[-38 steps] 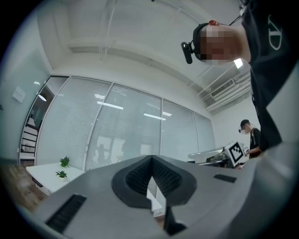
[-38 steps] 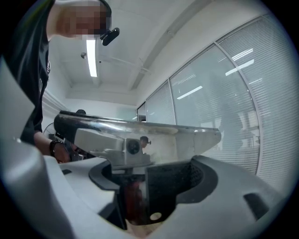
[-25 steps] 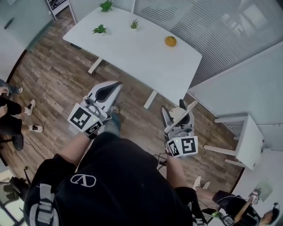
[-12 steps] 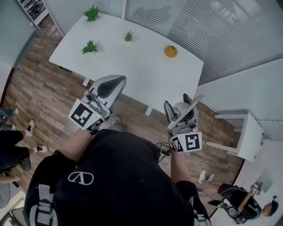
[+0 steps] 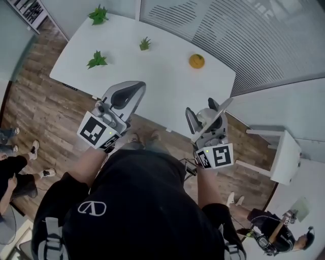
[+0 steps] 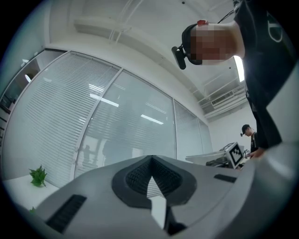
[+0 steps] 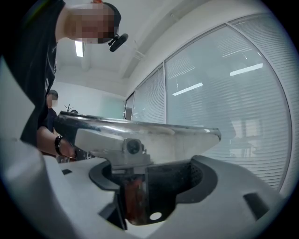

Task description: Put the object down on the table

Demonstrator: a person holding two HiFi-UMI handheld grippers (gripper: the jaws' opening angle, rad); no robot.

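Note:
My right gripper (image 5: pixel 203 117) is shut on a flat, shiny metal object (image 5: pixel 213 121) with a white part at its middle; what it is I cannot tell. It hangs in the air just off the near edge of the white table (image 5: pixel 152 81). In the right gripper view the metal object (image 7: pixel 140 133) lies crosswise over the jaws of the right gripper (image 7: pixel 140 186). The left gripper (image 5: pixel 133 90) reaches over the table's near edge, shut with nothing in it. Seen from the left gripper view, the left gripper (image 6: pixel 151 161) has its pads meeting at the tip.
On the table lie an orange fruit (image 5: pixel 197 61) and three small green plants (image 5: pixel 96 60), (image 5: pixel 98 14), (image 5: pixel 145 44). A small white side table (image 5: pixel 284 157) stands at the right. Window blinds run behind. People stand at the left (image 5: pixel 10 172) and the bottom right (image 5: pixel 274 236).
The table has come closer and both grippers now reach its near edge. The right gripper still holds the metal object; the left stays shut.

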